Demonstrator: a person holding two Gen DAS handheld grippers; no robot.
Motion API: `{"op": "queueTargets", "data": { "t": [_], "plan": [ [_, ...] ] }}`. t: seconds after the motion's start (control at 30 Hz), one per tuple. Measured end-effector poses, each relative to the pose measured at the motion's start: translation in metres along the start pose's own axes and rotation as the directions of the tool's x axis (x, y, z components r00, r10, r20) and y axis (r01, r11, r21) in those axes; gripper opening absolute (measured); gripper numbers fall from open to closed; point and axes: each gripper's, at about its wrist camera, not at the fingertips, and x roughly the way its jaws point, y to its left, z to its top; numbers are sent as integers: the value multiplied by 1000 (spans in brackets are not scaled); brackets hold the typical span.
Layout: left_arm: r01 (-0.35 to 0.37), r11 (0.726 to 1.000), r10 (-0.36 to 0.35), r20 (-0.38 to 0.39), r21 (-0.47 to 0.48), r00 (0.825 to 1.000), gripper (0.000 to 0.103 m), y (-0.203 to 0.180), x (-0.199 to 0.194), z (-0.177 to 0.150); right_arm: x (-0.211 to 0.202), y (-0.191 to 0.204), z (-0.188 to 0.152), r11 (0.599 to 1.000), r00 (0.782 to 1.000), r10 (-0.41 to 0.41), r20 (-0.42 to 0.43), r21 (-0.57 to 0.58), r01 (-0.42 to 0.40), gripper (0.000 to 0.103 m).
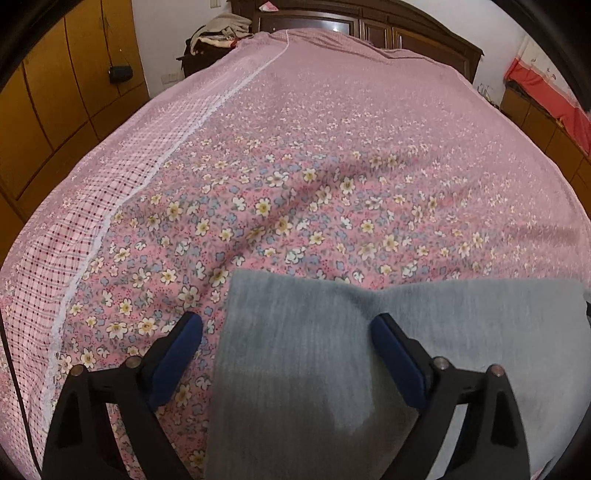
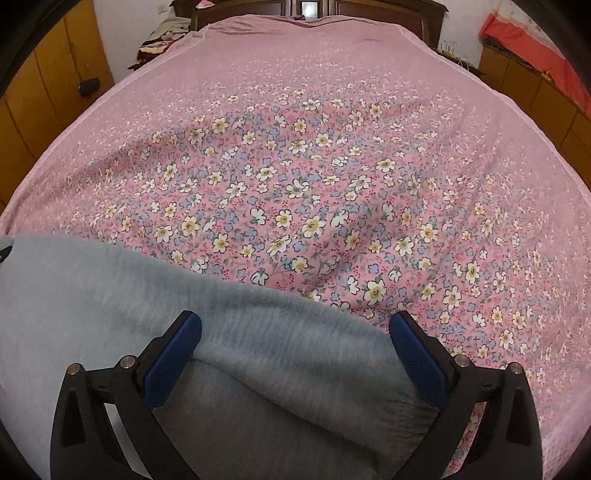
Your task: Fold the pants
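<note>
Grey pants (image 1: 317, 354) lie folded on the near part of a bed with a pink floral bedspread (image 1: 332, 177). In the left wrist view my left gripper (image 1: 286, 326) is open over the pants' left edge. Its right finger (image 1: 391, 343) is over the grey cloth and its left finger (image 1: 181, 343) over the bedspread. In the right wrist view the pants (image 2: 110, 295) fill the lower left, with a rounded, bulging end near the bottom. My right gripper (image 2: 295, 326) is open astride that end, with grey cloth between its blue pads (image 2: 173, 354), which do not squeeze it.
The bedspread (image 2: 332, 166) stretches far ahead to a dark wooden headboard (image 1: 369, 29). Wooden cabinets (image 1: 55, 92) stand to the left. A pile of clothes (image 1: 218, 33) sits at the far left corner. A low cabinet with red cloth (image 1: 546, 92) stands on the right.
</note>
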Motion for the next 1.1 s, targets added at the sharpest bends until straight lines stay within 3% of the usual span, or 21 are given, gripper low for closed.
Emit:
{"op": "queueTargets", "data": {
  "t": [0.17, 0.27, 0.33, 0.37, 0.43, 0.5, 0.53, 0.63, 1.1],
  "plan": [
    [-16, 1000, 15, 21, 10, 1000, 67, -7, -12, -6, -9, 7, -3, 1000, 1000, 17, 19, -12, -17, 90],
    [0, 1000, 0, 9, -6, 1000, 53, -9, -15, -4, -19, 9, -7, 999, 999, 36, 38, -22, -35, 69],
    [3, 1000, -3, 8, -20, 1000, 38, -10, -17, -3, -27, 10, -9, 998, 997, 49, 51, -35, -47, 47],
    [1, 1000, -1, 12, -23, 1000, 35, -10, -19, -3, -30, 10, -11, 998, 997, 54, 54, -37, -52, 43],
    [-1, 1000, 2, 17, -25, 1000, 25, -7, -25, -5, -35, 9, -14, 997, 995, 75, 63, -33, -73, 23],
    [1, 1000, -1, 24, -29, 1000, 14, -6, -30, -6, -44, 8, -16, 994, 992, 105, 73, -18, -104, 14],
    [19, 999, -18, 28, -35, 999, 7, -4, -35, -8, -47, 8, -17, 994, 991, 109, 79, -17, -108, 12],
    [34, 998, -31, 53, -52, 998, 4, 0, -52, -11, -68, 9, -22, 993, 987, 113, 116, -30, -110, 10],
    [87, 995, -76, 173, -58, 982, 3, 4, -141, -43, -158, 33, -71, 982, 965, 178, 194, -96, -162, 10]
  ]
}}
